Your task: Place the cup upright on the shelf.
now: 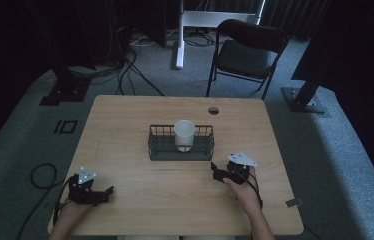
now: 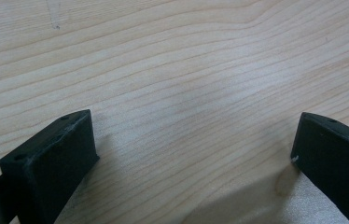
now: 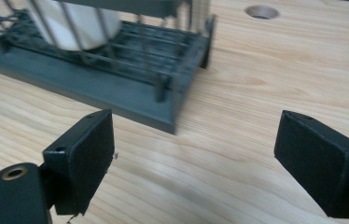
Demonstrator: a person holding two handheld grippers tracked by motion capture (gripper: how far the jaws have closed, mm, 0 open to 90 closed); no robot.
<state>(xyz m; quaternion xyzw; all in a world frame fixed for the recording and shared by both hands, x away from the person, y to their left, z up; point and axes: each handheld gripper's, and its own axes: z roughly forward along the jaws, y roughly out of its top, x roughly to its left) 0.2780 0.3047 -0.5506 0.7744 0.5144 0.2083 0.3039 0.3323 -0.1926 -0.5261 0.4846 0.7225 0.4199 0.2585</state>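
Note:
A white cup (image 1: pixel 184 134) stands upright in a dark wire basket (image 1: pixel 157 145) at the middle of the wooden table (image 1: pixel 125 120). My right gripper (image 1: pixel 217 170) rests low over the table just right of the basket's near right corner, jaws wide open with nothing between them. In the right gripper view the basket (image 3: pixel 116 93) and the cup (image 3: pixel 77 23) lie ahead and to the left of that gripper (image 3: pixel 193 154). My left gripper (image 1: pixel 106 192) sits near the front left of the table, open and empty. The left gripper view has its jaws (image 2: pixel 193 149) apart over bare wood.
A round cable hole (image 1: pixel 213 110) is in the table's far right part. A black folding chair (image 1: pixel 247 50) stands behind the table, with stand bases (image 1: pixel 302 97) and cables (image 1: pixel 42 175) on the grey floor around it.

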